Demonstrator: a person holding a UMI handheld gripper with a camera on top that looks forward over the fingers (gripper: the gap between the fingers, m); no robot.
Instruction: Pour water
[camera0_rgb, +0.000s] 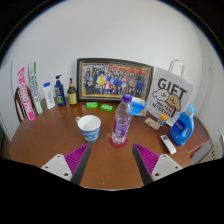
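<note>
A clear water bottle (121, 122) with a purple label and purple cap stands upright on the round wooden table (110, 162), beyond my fingers and about midway between them. Just left of it sits a white mug (89, 128) with a blue pattern. My gripper (112, 160) is open, its two fingers spread wide with their magenta pads (75, 157) facing inward. Nothing is between the fingers; only bare tabletop lies there.
A framed group photo (114, 79) leans against the wall behind. A white gift bag (168, 97) and a blue detergent bottle (183, 125) stand at the right. Several bottles and tubes (48, 93) line the left. Green packets (99, 106) lie near the frame.
</note>
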